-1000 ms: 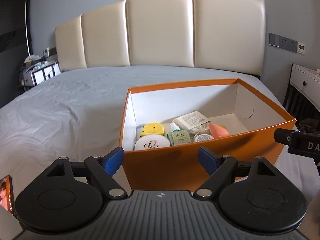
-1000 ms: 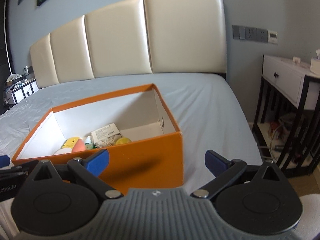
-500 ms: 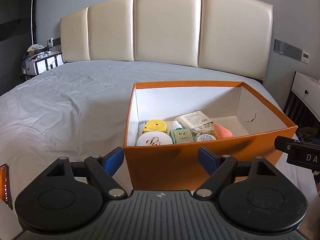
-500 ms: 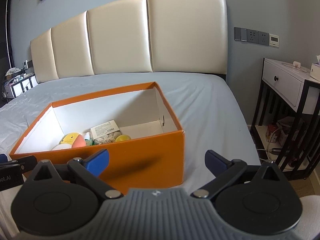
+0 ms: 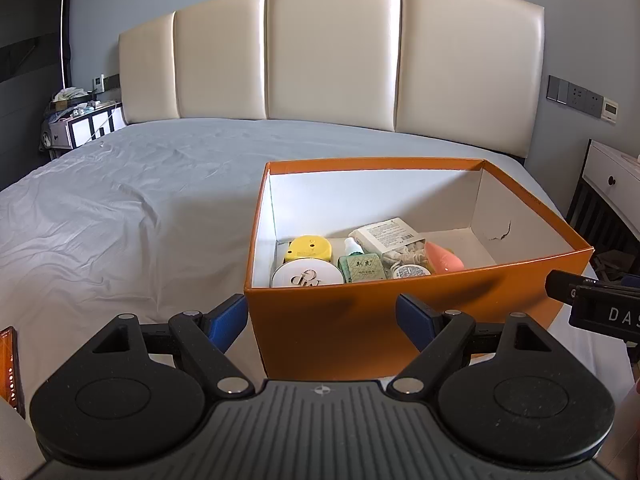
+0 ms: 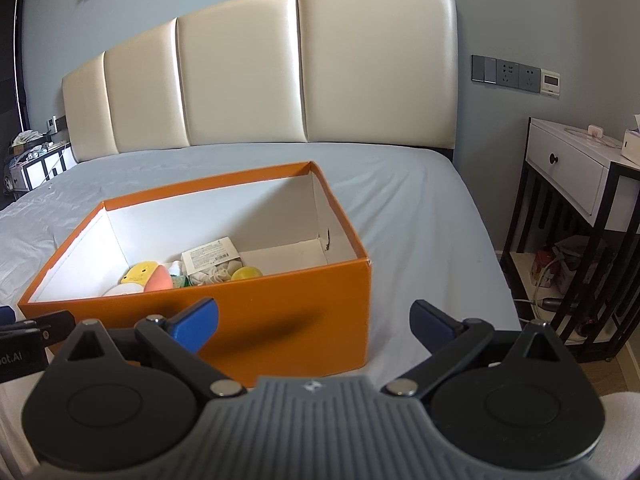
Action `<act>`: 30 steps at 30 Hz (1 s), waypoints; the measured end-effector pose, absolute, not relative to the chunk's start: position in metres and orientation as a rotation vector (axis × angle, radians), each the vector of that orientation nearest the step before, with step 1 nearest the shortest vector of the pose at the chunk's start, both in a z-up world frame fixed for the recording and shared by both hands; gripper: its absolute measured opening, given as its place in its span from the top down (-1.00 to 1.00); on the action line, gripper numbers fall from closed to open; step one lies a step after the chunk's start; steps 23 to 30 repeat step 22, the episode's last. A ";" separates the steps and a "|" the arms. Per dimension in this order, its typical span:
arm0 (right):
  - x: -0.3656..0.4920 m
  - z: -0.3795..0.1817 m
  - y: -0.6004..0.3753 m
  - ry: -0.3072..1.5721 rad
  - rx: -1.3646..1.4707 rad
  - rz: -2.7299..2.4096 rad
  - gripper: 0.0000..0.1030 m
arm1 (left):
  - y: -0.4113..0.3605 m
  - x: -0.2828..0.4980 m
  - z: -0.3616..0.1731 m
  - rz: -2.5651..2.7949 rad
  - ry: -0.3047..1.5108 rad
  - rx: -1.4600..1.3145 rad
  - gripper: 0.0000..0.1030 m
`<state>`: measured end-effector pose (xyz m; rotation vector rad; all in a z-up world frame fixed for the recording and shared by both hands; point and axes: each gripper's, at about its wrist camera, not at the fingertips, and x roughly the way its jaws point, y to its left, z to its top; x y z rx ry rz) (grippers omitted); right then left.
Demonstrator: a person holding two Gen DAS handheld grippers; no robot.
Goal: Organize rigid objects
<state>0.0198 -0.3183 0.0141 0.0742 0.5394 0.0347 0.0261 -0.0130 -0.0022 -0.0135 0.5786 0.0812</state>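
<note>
An open orange box with white inside stands on the bed; it also shows in the right wrist view. Inside lie a yellow round case, a white round compact, a green tin, a small dropper bottle, a labelled white packet and a pink-orange item. My left gripper is open and empty, just in front of the box's near wall. My right gripper is open and empty, in front of the box's near right corner.
The grey bedsheet spreads left of the box, with a cream headboard behind. A white side table with black legs stands right of the bed. A phone edge lies at the far left.
Both grippers have risen and tilted slightly, so the box sits lower in view and more of its inside shows. Both grippers stay open. Nothing in the box moved.
</note>
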 end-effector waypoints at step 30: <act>0.018 0.014 -0.318 0.538 0.071 0.031 -0.94 | -0.015 0.027 -0.002 0.066 0.576 -0.011 -0.90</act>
